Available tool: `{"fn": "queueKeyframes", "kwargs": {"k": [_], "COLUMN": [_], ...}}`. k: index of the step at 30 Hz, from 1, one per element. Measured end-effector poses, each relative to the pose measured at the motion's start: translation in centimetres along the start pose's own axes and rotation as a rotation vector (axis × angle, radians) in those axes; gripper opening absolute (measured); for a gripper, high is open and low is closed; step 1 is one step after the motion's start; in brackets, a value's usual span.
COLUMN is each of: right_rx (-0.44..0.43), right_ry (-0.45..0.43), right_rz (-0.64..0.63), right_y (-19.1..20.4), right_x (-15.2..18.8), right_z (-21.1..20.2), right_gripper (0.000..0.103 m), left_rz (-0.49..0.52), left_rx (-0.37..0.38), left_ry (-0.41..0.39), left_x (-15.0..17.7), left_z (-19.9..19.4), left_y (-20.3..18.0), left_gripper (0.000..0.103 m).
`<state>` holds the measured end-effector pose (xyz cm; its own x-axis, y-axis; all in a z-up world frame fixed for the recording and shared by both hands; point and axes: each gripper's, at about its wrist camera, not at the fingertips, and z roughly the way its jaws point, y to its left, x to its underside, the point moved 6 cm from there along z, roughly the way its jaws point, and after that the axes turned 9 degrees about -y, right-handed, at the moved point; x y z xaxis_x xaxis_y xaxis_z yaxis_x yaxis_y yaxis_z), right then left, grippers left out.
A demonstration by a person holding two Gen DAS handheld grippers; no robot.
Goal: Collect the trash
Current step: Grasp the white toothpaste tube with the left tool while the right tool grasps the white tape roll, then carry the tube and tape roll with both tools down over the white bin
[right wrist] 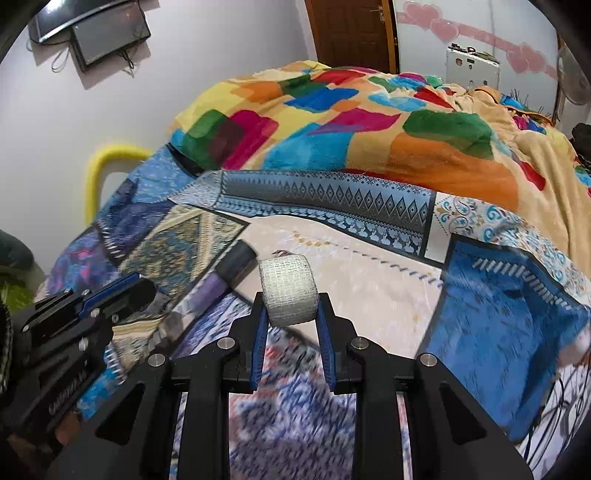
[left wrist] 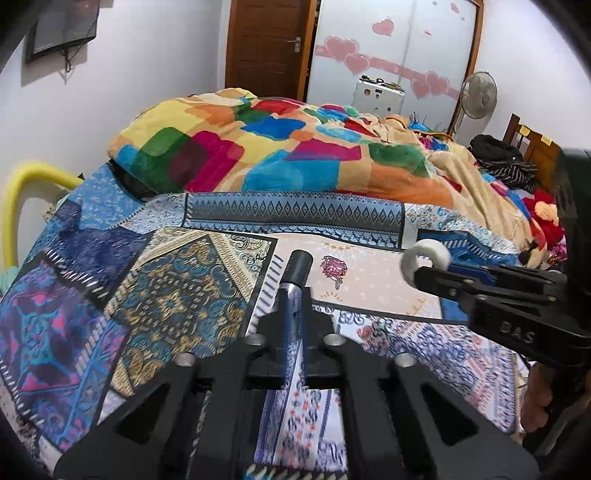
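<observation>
bedroom walls in pale white close in a bed (left wrist: 207,295) spread with a blue patchwork sheet (left wrist: 110,302), and a heap of blanket (left wrist: 280,147) in yellow, green, pink and blue blocks lies across the far half. behind it stand a brown door (left wrist: 269,44), a white wardrobe (left wrist: 399,40) stuck with pink hearts, a standing fan (left wrist: 479,95) and a dark screen (left wrist: 62,26) hung on the wall. a yellow foam tube (left wrist: 26,192) curves up at the bed's left edge. dark clothes (left wrist: 506,162) and something red lie on the far right of the bed, beside a wooden chair back (left wrist: 532,142).

no bin, bag or other container shows in either view, so what the trash goes into cannot be told.

the left gripper (left wrist: 295,291) has its jaws closed on a slim tube with a dark cap (left wrist: 299,267); the tube runs along between the fingers and the cap sticks out past the tips, above the pale centre panel of the sheet. the right wrist view shows the same tube (right wrist: 221,284) slanting out from the left gripper (right wrist: 122,295).

the right gripper (right wrist: 290,314) holds a white roll of gauze tape (right wrist: 290,293), jaws narrowed onto its two flat ends, the roll lifted off the sheet. from the left wrist view the roll (left wrist: 424,258) sits at the tip of the right gripper (left wrist: 430,275), just right of the tube's cap and apart from it.
</observation>
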<state>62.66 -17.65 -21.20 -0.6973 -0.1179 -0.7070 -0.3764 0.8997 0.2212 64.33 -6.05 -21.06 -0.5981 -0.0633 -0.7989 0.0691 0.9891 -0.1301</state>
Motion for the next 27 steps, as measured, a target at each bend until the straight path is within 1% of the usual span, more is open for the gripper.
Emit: {"fn": "queueKeyframes", "kwargs": {"k": [1, 5, 8, 13, 23, 27], "right_rx": [0.002, -0.005, -0.01, -0.014, -0.048, -0.062], "right_ry": [-0.008, -0.033, -0.054, -0.089, -0.148, -0.153], "right_rz": [0.001, -0.001, -0.01, -0.045, -0.098, -0.125], "right_y": [0.2, 1.2, 2.3, 4.1, 9.2, 11.3], "right_x": [0.0, -0.1, -0.3, -0.1, 1.0, 1.9], "right_z": [-0.8, -3.7, -6.3, -10.2, -17.5, -19.4], "right_gripper": [0.023, 0.023, 0.023, 0.023, 0.023, 0.023], "left_rz": [-0.023, -0.021, -0.035, -0.045, -0.076, -0.092], "left_rx": [0.017, -0.004, 0.002, 0.004, -0.017, -0.03], "left_ry": [0.005, -0.013, -0.019, -0.052, -0.105, -0.131], "left_x": [-0.1, -0.6, -0.8, -1.2, -0.4, 0.2], "left_z": [-0.9, -4.0, -6.4, -11.4, -20.7, -24.6], "left_y": [0.1, 0.3, 0.3, 0.2, 1.6, 2.7], "left_gripper": [0.0, 0.0, 0.0, 0.0, 0.0, 0.0]}}
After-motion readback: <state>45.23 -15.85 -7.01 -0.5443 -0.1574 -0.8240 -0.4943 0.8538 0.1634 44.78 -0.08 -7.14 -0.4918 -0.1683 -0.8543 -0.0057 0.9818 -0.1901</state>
